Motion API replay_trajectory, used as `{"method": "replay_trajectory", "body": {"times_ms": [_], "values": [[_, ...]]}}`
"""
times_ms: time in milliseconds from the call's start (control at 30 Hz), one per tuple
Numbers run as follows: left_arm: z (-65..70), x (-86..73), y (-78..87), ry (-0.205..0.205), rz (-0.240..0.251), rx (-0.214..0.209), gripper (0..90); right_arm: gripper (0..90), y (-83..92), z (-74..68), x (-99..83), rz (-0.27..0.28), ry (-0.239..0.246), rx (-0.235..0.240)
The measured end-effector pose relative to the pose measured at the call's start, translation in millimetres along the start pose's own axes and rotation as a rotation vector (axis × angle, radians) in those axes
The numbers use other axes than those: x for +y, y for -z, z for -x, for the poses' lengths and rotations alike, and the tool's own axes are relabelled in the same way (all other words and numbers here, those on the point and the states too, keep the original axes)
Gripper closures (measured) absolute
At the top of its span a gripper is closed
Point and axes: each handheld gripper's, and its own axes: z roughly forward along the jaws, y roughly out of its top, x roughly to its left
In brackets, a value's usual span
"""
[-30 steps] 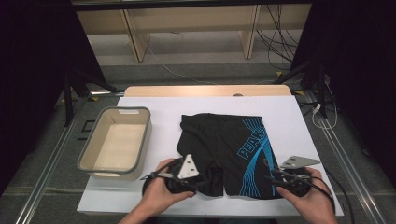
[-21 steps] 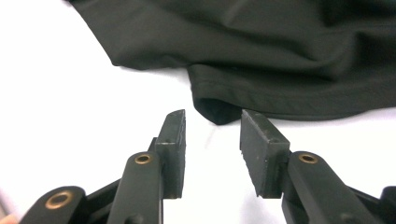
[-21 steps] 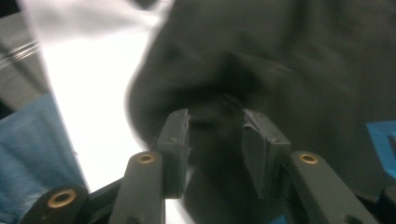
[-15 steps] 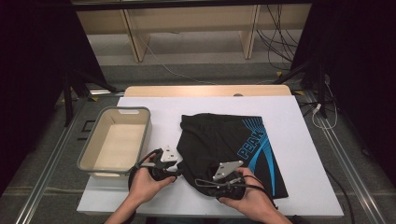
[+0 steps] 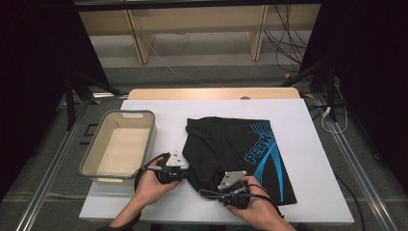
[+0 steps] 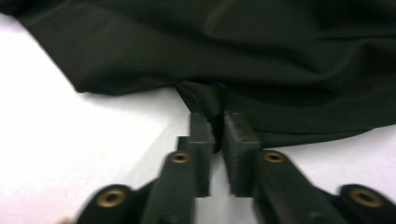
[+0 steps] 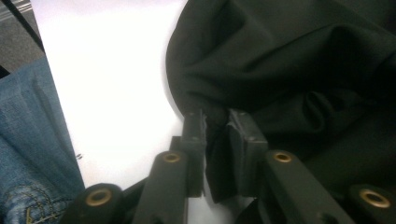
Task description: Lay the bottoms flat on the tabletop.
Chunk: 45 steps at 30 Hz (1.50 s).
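A white table (image 5: pixel 308 144) stands in a dim room, with wooden shelving behind it at twelve o'clock and metal rails along both sides. Bare white surface lies open at the table's three o'clock edge and along the near six o'clock edge; the far strip at twelve o'clock is also free.

There is one pair of black shorts (image 5: pixel 240 151) with blue lettering, spread a little right of centre. One empty grey bin (image 5: pixel 120 144) sits at nine o'clock, overhanging the table's left edge slightly. Two hand-held grippers work at six o'clock.

The left gripper (image 5: pixel 185 173) sits at the shorts' near left corner, just beside the bin. Its jaws have just been closing and now pinch a fold of the black cloth (image 6: pixel 215 100) between nearly touching pads.

The right gripper (image 5: pixel 216 185) is close beside it at the shorts' near hem. Its jaws have also just been closing and clamp a thicker bunch of fabric (image 7: pixel 217 121).
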Motion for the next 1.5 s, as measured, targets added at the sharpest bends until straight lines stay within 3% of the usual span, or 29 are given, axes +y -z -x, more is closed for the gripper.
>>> {"method": "replay_trajectory", "body": {"times_ms": [200, 267, 433, 533, 700, 833, 900, 933, 1033, 1100, 1267, 1333, 1500], "values": [[9.2, -8.4, 27.0, -0.008, 0.008, 0.025, 87.1, 79.5, 3.3, 0.2, 0.4, 0.003, 0.002, 0.014], [13.4, -15.5, 39.5, 0.012, 0.023, 0.033, 87.0, 78.2, 5.4, -0.5, 1.3, 0.011, -0.012, 0.028], [21.4, -34.5, 63.5, 0.056, 0.044, 0.056, 86.8, 80.3, 6.4, -6.6, 3.7, -0.003, 0.015, 0.069], [24.3, -44.3, 70.1, 0.066, 0.037, 0.068, 86.8, 84.7, 5.9, -12.3, 4.5, -0.025, 0.050, 0.083], [28.3, -55.3, 70.6, 0.085, 0.019, 0.061, 87.7, 89.0, 5.1, -13.9, 1.0, -0.045, 0.047, 0.097], [24.9, -52.8, 71.8, 0.069, 0.021, 0.102, 81.0, 73.8, 11.4, -9.7, 1.7, 0.002, 0.030, 0.050], [23.3, -49.5, 68.5, 0.052, 0.017, 0.119, 67.3, 66.6, 11.6, -6.7, 2.0, 0.016, 0.031, 0.045], [22.3, -48.2, 65.3, 0.045, 0.004, 0.117, 60.1, 63.1, 9.8, -6.3, 2.0, 0.025, 0.024, 0.047], [20.8, -44.5, 53.5, 0.029, -0.032, 0.097, 54.9, 56.9, -0.2, -8.4, 1.2, -0.002, 0.036, 0.059], [19.5, -41.7, 46.3, 0.028, -0.042, 0.059, 56.5, 60.3, -2.3, -9.3, 1.5, 0.006, 0.050, 0.046], [16.5, -37.7, 37.0, 0.026, -0.069, 0.038, 84.4, 84.3, -2.4, -8.5, 1.5, 0.017, 0.038, 0.026], [17.9, -38.1, 40.7, 0.046, -0.072, 0.024, 85.7, 85.7, -1.2, -8.6, 0.9, 0.017, 0.040, 0.019], [20.4, -41.0, 57.5, 0.067, -0.038, 0.019, 85.9, 86.2, 8.4, -10.8, -0.7, 0.011, 0.036, 0.062]]}}
